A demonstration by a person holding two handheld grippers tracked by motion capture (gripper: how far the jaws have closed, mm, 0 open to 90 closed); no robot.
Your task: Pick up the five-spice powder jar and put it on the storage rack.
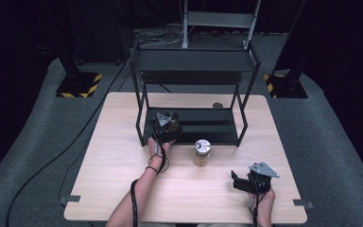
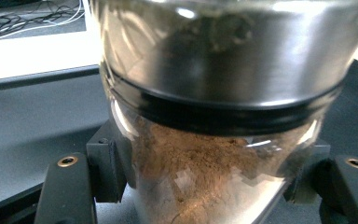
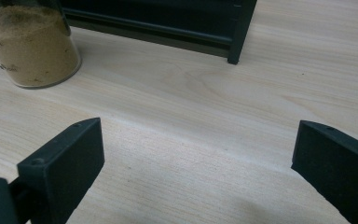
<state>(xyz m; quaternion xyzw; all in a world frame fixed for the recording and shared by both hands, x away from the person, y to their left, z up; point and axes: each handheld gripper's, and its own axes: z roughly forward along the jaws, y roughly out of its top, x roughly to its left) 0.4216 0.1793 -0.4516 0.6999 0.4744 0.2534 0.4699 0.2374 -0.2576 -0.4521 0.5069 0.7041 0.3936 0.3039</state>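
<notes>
Indoors, wooden table [image 1: 123,189], grey carpet [image 1: 33,142], dark room

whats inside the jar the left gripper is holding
The glass jar holds a reddish-brown powder, filling it up to near the metal lid. The lid hides the jar's top; the left gripper covers the jar in the high view.

A second jar of tan powder [image 1: 202,153] stands on the wooden table [image 1: 123,175] beside a black metal shelf rack [image 1: 194,61], on grey carpet [image 1: 33,137].

Glossy glass jar [image 2: 205,182], brushed metal lid [image 2: 223,51], matt pale wood table [image 3: 205,93]
</notes>
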